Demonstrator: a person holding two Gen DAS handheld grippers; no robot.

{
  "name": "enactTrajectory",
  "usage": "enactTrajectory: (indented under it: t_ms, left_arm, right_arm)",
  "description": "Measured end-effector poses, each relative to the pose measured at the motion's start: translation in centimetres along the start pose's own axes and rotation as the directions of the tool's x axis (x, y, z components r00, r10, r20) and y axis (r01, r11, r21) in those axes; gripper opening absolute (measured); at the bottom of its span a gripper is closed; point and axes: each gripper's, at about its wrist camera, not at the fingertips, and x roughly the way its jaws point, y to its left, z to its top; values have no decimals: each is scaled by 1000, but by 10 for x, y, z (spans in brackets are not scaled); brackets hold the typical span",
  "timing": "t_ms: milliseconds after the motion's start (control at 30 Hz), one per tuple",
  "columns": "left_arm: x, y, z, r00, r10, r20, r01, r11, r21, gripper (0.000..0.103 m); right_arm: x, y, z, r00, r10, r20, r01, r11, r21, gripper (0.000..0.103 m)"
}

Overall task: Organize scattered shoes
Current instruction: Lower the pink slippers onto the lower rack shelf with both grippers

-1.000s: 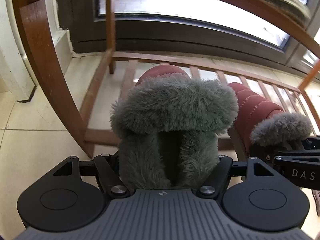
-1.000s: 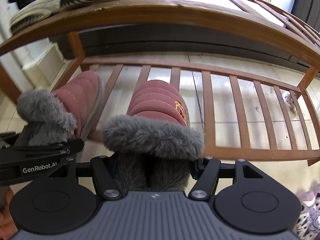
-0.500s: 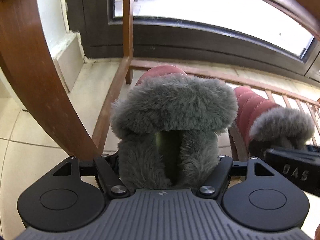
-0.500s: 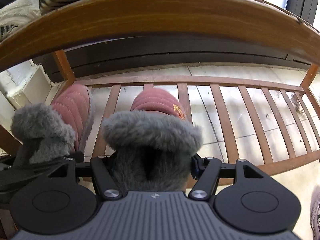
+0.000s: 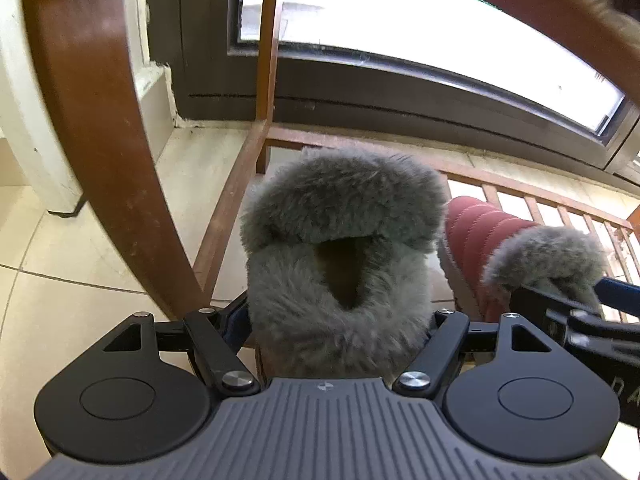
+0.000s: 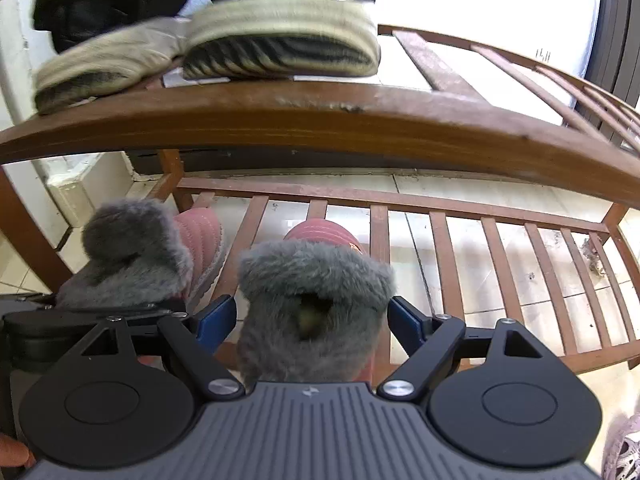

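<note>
In the left wrist view the left tool [image 5: 340, 316] sits at the lower centre with a pink slipper [image 5: 344, 240] between its fingers. Its jaws are opening, and grey fur hides the pads, so contact there is hard to judge. Only fur shows of this slipper; its pink front is hidden behind the cuff.

In the right wrist view the right tool [image 6: 312, 318] stands wide and is opening. Its blue pads [image 6: 216, 316] stand clear of the second slipper [image 6: 316, 280], which rests on the slatted lower shelf [image 6: 440, 248]. The first slipper lies just beside it, at the left of the frame. White shoe soles [image 6: 280, 48] sit on the upper shelf [image 6: 320, 120], their tops cut off by the frame.
</note>
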Motion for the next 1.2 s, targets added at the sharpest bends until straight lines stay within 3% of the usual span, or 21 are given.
enactTrajectory:
  t_ms: [300, 533, 633, 667, 833, 1200]
  left_arm:
    - [-26, -4, -11, 1000, 21, -11, -20, 999, 29, 77]
    - [-21, 2, -25, 998, 54, -34, -53, 998, 35, 78]
    - [-18, 4, -28, 999, 30, -14, -30, 999, 43, 69]
    - [-17, 3, -29, 1000, 25, -7, -24, 998, 52, 65]
    - [-14, 0, -28, 1000, 18, 21, -19, 996, 90, 64]
    - [-9, 3, -23, 999, -9, 35, 5, 994, 108, 64]
  right_arm:
    - [-28, -7, -19, 1000, 6, -13, -6, 1000, -12, 87]
    - [-14, -7, -28, 999, -9, -48, 7, 999, -44, 87]
    - [-3, -5, -28, 998, -21, -55, 18, 999, -49, 87]
    - [0, -5, -28, 998, -25, -53, 22, 999, -50, 85]
    - [8, -3, -27, 999, 15, -40, -17, 999, -49, 64]
    - [19, 8, -17, 998, 67, -20, -68, 998, -19, 58]
